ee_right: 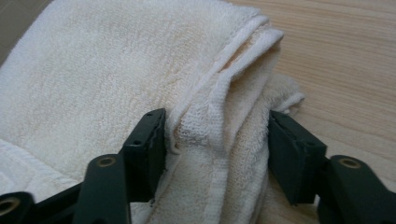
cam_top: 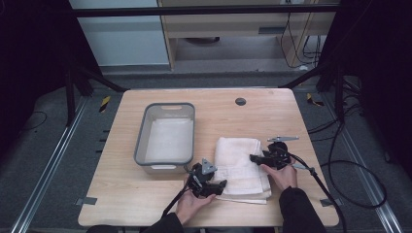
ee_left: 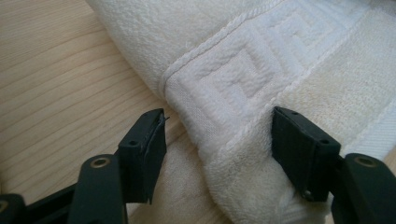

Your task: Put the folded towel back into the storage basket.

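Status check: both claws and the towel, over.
Left claw and right claw open, each straddling an edge of the folded white terry towel. Grey plastic bin alongside, nothing blocking.

Towel [cam_top: 240, 165] on table [cam_top: 272, 116], right of tub [cam_top: 166, 133].

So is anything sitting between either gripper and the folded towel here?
Nothing visible does. The left gripper has the towel's near-left edge between its jaws, and the right gripper straddles a fold at the right edge. Only bare table lies around the towel; the grey tub sits apart on its left.
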The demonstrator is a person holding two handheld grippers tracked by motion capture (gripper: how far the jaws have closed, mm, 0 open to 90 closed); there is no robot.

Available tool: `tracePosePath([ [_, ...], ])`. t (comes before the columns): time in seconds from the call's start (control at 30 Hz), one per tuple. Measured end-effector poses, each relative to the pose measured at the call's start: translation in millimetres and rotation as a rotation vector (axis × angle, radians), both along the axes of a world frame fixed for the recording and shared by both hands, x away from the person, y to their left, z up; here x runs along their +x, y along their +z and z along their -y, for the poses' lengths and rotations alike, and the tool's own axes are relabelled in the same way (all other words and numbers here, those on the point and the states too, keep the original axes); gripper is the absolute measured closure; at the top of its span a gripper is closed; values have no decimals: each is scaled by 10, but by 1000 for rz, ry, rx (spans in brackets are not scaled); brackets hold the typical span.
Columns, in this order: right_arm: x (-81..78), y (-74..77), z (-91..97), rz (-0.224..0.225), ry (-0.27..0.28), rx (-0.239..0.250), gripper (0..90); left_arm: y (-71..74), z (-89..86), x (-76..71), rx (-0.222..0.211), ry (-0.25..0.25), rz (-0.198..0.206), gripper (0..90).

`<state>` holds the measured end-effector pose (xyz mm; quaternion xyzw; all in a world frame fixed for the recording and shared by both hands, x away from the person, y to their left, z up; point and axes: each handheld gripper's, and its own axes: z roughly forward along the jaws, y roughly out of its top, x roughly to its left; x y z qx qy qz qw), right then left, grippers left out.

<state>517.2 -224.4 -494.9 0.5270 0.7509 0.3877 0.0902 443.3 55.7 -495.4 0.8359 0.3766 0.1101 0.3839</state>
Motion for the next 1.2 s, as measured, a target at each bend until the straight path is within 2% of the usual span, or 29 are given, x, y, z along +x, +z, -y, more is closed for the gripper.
tracePosePath([
  [0.17, 8, 2, 0, -32, 6, 34, 532, -5, -2, 4, -24, -25, -21, 463],
  [0.43, 3, 10, -4, -51, 7, 61, 617, -8, -17, 30, -50, -46, -56, 536],
  [0.63, 2, 24, 1, -55, 2, 78, 669, -4, -42, 54, -84, -47, -97, 605],
  [0.7, 5, 44, 13, -60, -2, 92, 688, 9, -50, 50, -93, -44, -101, 656],
  [0.83, -4, 79, 24, -60, -9, 107, 696, 19, -61, 45, -107, -42, -104, 697],
  [1.07, -41, 166, 34, -33, -2, 109, 698, 74, -98, 32, -129, -53, -112, 714],
  [1.2, -79, 254, 37, -11, 3, 120, 699, 132, -115, 14, -126, -55, -84, 716],
])
